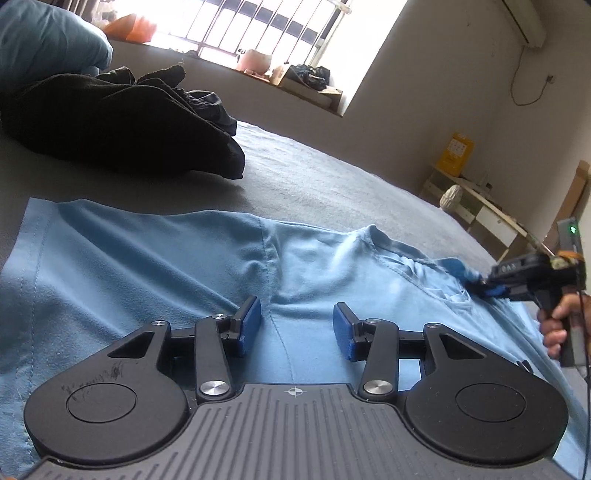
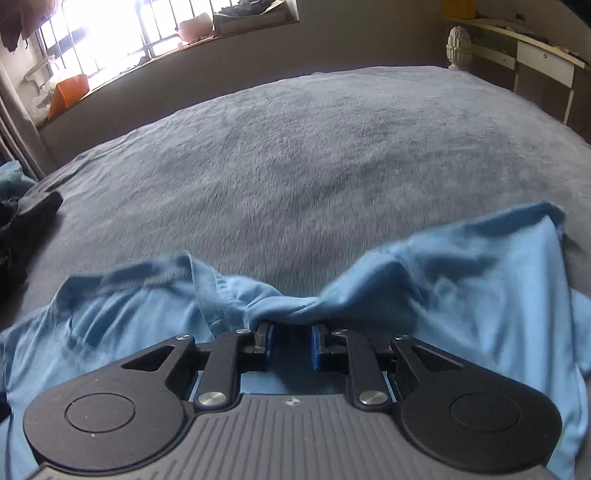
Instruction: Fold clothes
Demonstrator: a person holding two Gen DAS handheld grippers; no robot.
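I have a light blue shirt (image 1: 155, 258) lying spread on the grey bed (image 1: 332, 177), its collar (image 1: 402, 254) toward the right in my left view. My left claw (image 1: 297, 328) sits low over the shirt's middle with its blue pads (image 1: 251, 325) apart and nothing between them; a seam of the cloth runs up through the gap.

My right claw (image 2: 290, 345) is at the shirt's edge near the collar. In its own view a bunched twist of blue cloth (image 2: 291, 308) covers the fingertips, so the fabric looks gripped, though the pad faces I can see behind it stand a little apart. From the left view I see that claw's tip buried in the cloth just beside the collar, with a hand (image 1: 557, 325) on its handle.

A pile of dark clothes (image 1: 122, 122) lies well apart on the bed, nearer the window (image 1: 258, 26).
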